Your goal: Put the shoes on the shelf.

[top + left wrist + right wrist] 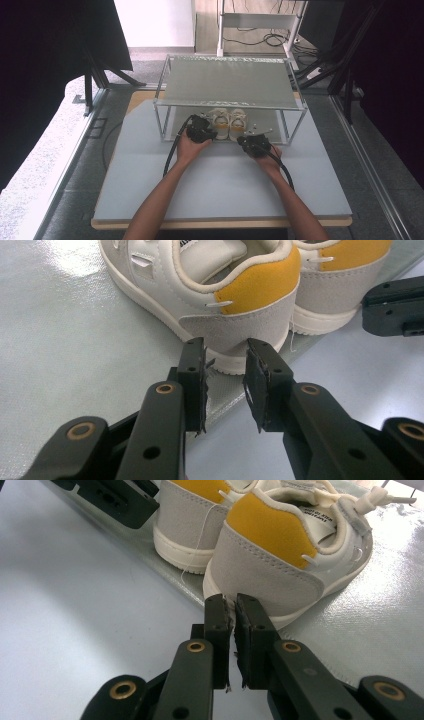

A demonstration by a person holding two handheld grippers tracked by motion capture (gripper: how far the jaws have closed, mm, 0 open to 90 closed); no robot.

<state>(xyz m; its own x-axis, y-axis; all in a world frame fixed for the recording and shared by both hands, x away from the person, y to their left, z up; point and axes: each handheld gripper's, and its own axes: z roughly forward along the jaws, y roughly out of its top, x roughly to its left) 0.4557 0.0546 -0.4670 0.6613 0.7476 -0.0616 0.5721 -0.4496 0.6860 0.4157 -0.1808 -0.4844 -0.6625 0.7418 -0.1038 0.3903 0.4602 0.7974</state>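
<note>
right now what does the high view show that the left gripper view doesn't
The high view adds the metal-framed shelf standing over the shoes, and the person's forearms. The left gripper view adds close detail: yellow heel patches, grey heel panels, and the left gripper with its jaws slightly apart at one heel, nothing between them. Both share the shoes, the right gripper and the pale table.

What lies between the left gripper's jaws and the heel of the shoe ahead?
Nothing: the left gripper points its parted jaws at the left shoe's heel, gap bare, in the left gripper view.
</note>
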